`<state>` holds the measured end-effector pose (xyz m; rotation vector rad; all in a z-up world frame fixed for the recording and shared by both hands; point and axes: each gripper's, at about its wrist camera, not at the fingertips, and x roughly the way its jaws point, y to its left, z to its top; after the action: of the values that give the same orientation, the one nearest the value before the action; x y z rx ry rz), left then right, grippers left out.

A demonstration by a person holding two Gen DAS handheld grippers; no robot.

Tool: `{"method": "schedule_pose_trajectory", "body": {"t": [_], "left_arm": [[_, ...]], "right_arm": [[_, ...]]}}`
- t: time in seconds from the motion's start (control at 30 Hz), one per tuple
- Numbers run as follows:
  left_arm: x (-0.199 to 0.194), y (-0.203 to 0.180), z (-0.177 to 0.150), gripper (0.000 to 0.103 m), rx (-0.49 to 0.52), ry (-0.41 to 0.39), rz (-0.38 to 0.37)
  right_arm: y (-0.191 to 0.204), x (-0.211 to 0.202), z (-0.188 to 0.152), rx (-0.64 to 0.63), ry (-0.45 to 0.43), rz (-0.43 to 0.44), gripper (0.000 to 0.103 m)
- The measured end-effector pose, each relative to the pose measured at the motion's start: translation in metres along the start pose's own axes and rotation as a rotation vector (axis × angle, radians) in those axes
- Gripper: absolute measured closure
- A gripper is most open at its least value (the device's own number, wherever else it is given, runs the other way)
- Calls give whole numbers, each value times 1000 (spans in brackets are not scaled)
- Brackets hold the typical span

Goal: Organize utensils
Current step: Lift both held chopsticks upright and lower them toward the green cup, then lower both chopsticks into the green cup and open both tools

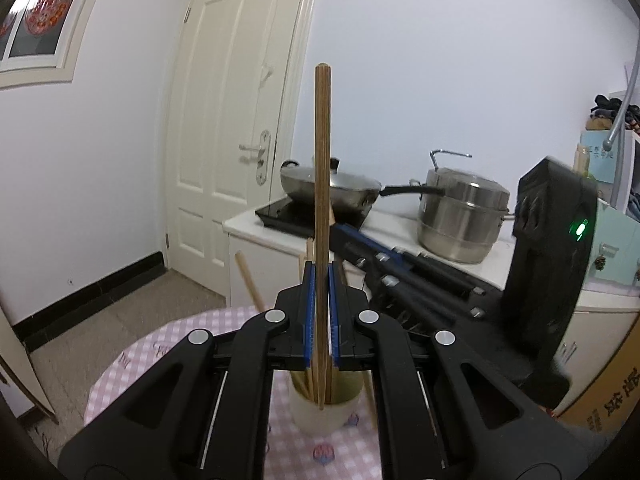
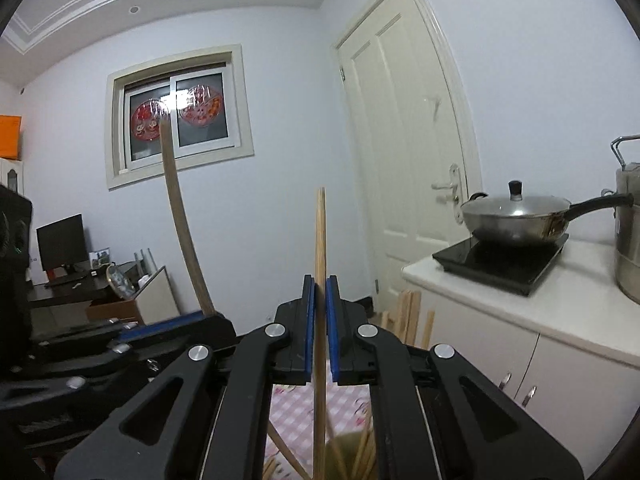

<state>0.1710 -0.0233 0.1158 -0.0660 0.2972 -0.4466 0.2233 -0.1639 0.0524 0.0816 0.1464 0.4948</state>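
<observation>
Our left gripper (image 1: 320, 292) clamps a dark brown wooden chopstick (image 1: 322, 184) upright over the cream cylindrical holder (image 1: 320, 412) on the pink checked tablecloth (image 1: 160, 356). Our right gripper (image 2: 319, 300) clamps a pale bamboo chopstick (image 2: 320, 240) upright above the same table.

The cream cylindrical utensil cup (image 1: 320, 412) on the pink checked desk (image 1: 132, 364) is half hidden behind the left tongs (image 1: 321, 280), and the tall steel stockpot (image 2: 629, 236) is cut off by the right edge.

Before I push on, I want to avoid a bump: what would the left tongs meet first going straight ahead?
Probably the counter, with the wok on it, hedged since depth is unclear. The left tongs stand shut on an upright chopstick.
</observation>
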Motion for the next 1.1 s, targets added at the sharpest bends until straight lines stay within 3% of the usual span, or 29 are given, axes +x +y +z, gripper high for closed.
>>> {"method": "schedule_pose_trajectory", "body": {"t": [0.37, 0.63, 1.1], "left_arm": [[27, -3, 6, 97, 20, 14, 31], [40, -3, -13, 97, 12, 56, 41], [54, 0, -56, 96, -10, 140, 28]], "right_arm": [[-32, 15, 0, 29, -79, 26, 99], [-40, 15, -15, 26, -95, 34, 99], [-46, -4, -49, 40, -26, 9, 99]]}}
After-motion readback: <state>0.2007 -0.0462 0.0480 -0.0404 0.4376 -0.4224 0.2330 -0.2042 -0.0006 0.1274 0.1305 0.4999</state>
